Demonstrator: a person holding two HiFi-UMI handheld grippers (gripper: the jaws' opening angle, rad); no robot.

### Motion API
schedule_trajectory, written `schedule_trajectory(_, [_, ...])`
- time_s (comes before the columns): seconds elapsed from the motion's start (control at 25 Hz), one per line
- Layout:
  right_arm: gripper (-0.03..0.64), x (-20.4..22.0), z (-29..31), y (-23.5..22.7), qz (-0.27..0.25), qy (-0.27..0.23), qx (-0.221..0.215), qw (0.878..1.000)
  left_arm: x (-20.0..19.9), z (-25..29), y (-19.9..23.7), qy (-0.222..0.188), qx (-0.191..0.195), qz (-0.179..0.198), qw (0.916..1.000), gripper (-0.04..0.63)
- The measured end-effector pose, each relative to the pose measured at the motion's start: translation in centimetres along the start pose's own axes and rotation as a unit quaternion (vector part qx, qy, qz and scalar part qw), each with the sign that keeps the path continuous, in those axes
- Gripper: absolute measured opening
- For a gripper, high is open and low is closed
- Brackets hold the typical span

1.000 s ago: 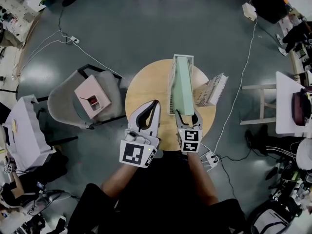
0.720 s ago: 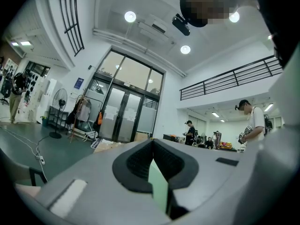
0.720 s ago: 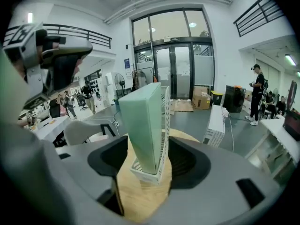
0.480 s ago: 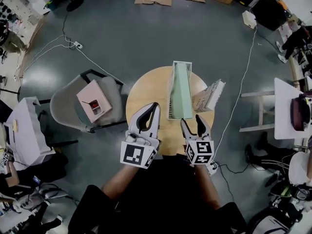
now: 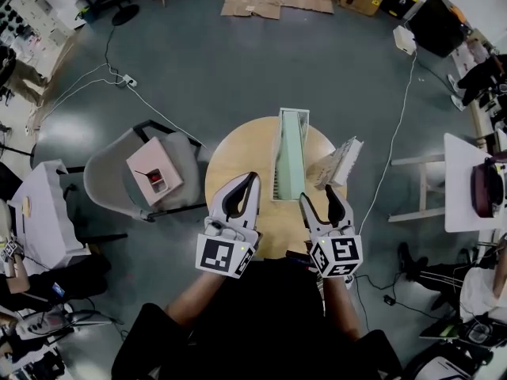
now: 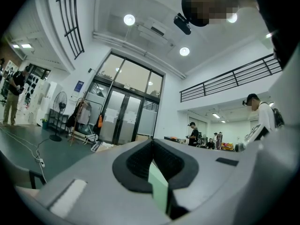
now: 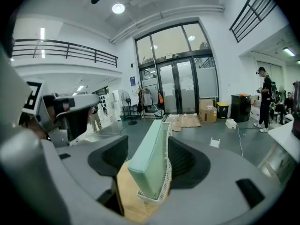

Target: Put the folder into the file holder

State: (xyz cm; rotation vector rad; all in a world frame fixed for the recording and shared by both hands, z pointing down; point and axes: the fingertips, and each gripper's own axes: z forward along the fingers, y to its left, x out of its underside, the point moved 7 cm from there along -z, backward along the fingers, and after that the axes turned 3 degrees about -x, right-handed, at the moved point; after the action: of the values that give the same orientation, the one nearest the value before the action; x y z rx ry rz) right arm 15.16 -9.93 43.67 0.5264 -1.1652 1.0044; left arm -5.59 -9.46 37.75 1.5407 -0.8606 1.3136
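Observation:
A pale green folder [image 5: 291,150] stands on edge inside a white mesh file holder [image 5: 278,163] on the round wooden table [image 5: 238,153]. My right gripper [image 5: 319,195] is open near the table's front edge, a little short of the holder's near end, with nothing in it. In the right gripper view the folder [image 7: 151,159] and holder [image 7: 165,181] show between the spread jaws, clear of both pads. My left gripper [image 5: 252,177] hovers over the table left of the holder, shut and empty. The left gripper view shows its jaws [image 6: 152,142] meeting, with a green sliver beyond.
A second white holder [image 5: 341,162] leans at the table's right edge. A grey chair [image 5: 111,165] with a pink box [image 5: 154,172] stands to the left, a white table [image 5: 467,182] to the right. Cables [image 5: 392,133] cross the floor.
My right gripper has let go of the folder's near end, opened and drawn back toward me and to the right. The folder stays in the holder. The left gripper has barely moved.

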Motion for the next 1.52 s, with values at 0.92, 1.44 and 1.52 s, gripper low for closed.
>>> schedule_trajectory(0.92, [-0.003, -4.2, -3.1, 0.9, -0.001, -0.09, 0.061, 0.994, 0.0, -0.7, -0.8, 0.008, 0.01, 0.002, 0.9999, 0.008])
schedule_trajectory(1.44, [-0.006, -4.0, -2.5, 0.9, -0.01, -0.081, 0.064, 0.995, 0.2, -0.2, -0.6, 0.009, 0.014, -0.001, 0.9999, 0.008])
schedule_trajectory(1.52, [-0.006, -4.0, -2.4, 0.8, -0.009, -0.08, 0.064, 0.995, 0.2, -0.1, -0.6, 0.009, 0.014, -0.002, 0.9999, 0.008])
